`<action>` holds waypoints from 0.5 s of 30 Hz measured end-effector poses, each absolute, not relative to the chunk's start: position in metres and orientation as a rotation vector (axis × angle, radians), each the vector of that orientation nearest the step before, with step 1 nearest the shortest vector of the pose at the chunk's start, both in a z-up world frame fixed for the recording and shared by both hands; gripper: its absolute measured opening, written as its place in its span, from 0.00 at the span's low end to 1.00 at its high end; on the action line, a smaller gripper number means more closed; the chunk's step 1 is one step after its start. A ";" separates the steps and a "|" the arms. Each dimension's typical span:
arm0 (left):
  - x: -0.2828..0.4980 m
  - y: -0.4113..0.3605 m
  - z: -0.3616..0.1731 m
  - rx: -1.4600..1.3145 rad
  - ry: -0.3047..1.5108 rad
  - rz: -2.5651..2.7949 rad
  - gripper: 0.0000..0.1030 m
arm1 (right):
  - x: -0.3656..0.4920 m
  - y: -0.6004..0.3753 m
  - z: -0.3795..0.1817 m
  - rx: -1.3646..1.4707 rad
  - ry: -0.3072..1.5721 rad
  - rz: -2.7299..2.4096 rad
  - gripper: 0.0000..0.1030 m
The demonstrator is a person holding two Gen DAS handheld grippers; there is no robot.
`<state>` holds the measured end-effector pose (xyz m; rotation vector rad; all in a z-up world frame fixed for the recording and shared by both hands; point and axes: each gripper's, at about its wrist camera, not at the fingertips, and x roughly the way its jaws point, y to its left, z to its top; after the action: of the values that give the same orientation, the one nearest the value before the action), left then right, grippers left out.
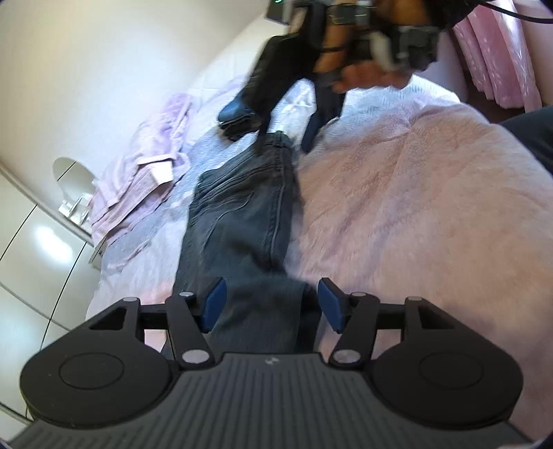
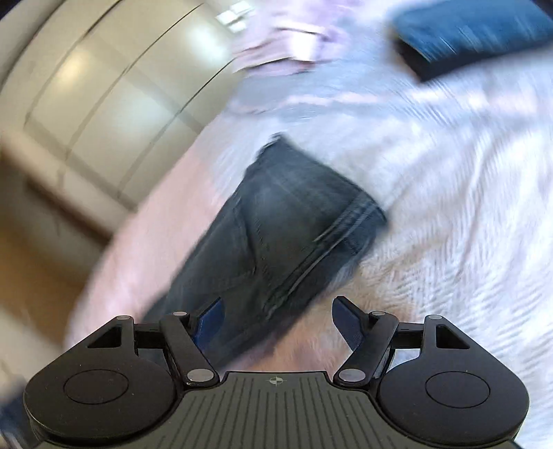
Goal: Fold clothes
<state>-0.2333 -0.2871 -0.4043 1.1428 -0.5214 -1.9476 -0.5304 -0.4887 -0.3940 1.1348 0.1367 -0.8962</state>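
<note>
Dark grey jeans [image 1: 242, 214] lie lengthwise on a bed with a fluffy pink blanket [image 1: 414, 214]. My left gripper [image 1: 271, 304] is open, its blue pads either side of the jeans' near end, above the cloth. My right gripper [image 1: 283, 138] shows blurred at the jeans' far end in the left wrist view, jaws apart. In the right wrist view the right gripper [image 2: 276, 324] is open and empty, just above the jeans [image 2: 276, 224], which lie folded lengthwise; that view is motion-blurred.
A crumpled lilac garment [image 1: 138, 179] lies on the bed's left side. A folded dark blue garment [image 1: 238, 115] sits at the far end; it also shows in the right wrist view [image 2: 477, 31]. Glossy tiled floor [image 1: 41, 248] runs left of the bed. Pink curtains [image 1: 494, 51] hang far right.
</note>
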 end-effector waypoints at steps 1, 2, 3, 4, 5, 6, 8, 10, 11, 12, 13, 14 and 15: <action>-0.237 -0.293 -0.408 1.161 -0.515 -1.945 0.54 | -0.530 -0.495 -0.397 1.158 0.094 -0.904 0.70; -0.237 -0.300 -0.411 1.182 -0.491 -1.944 0.55 | -0.531 -0.501 -0.401 1.180 0.052 -0.911 0.70; -0.238 -0.307 -0.414 1.203 -0.467 -1.942 0.55 | -0.529 -0.506 -0.404 1.202 0.016 -0.929 0.70; -0.238 -0.314 -0.416 1.221 -0.442 -1.941 0.55 | -0.526 -0.511 -0.408 1.226 -0.006 -0.961 0.70; -0.236 -0.318 -0.418 1.230 -0.414 -1.945 0.55 | -0.525 -0.516 -0.413 1.256 -0.030 -0.981 0.70; -0.232 -0.320 -0.419 1.237 -0.386 -1.951 0.54 | -0.526 -0.518 -0.417 1.282 -0.057 -0.992 0.69; -0.227 -0.323 -0.420 1.247 -0.330 -1.960 0.49 | -0.532 -0.525 -0.417 1.302 -0.062 -1.008 0.33; -0.225 -0.323 -0.419 1.240 -0.314 -1.963 0.48 | -0.547 -0.537 -0.411 1.285 -0.057 -0.966 0.25; -0.225 -0.321 -0.419 1.237 -0.314 -1.965 0.47 | -0.553 -0.543 -0.408 1.272 -0.050 -0.955 0.22; -0.224 -0.320 -0.419 1.234 -0.314 -1.966 0.46 | -0.558 -0.549 -0.405 1.259 -0.043 -0.944 0.22; -0.223 -0.318 -0.419 1.230 -0.314 -1.966 0.46 | -0.562 -0.553 -0.403 1.242 -0.035 -0.940 0.21; -0.219 -0.313 -0.416 1.220 -0.313 -1.958 0.46 | -0.561 -0.554 -0.402 1.218 -0.026 -0.953 0.21; -0.215 -0.308 -0.414 1.210 -0.312 -1.949 0.46 | -0.559 -0.556 -0.402 1.199 -0.009 -0.964 0.21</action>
<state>-0.2153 -0.3083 -0.4140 1.2097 -0.3122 -1.9491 -0.5593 -0.5555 -0.4019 1.1988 -0.0090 -0.9638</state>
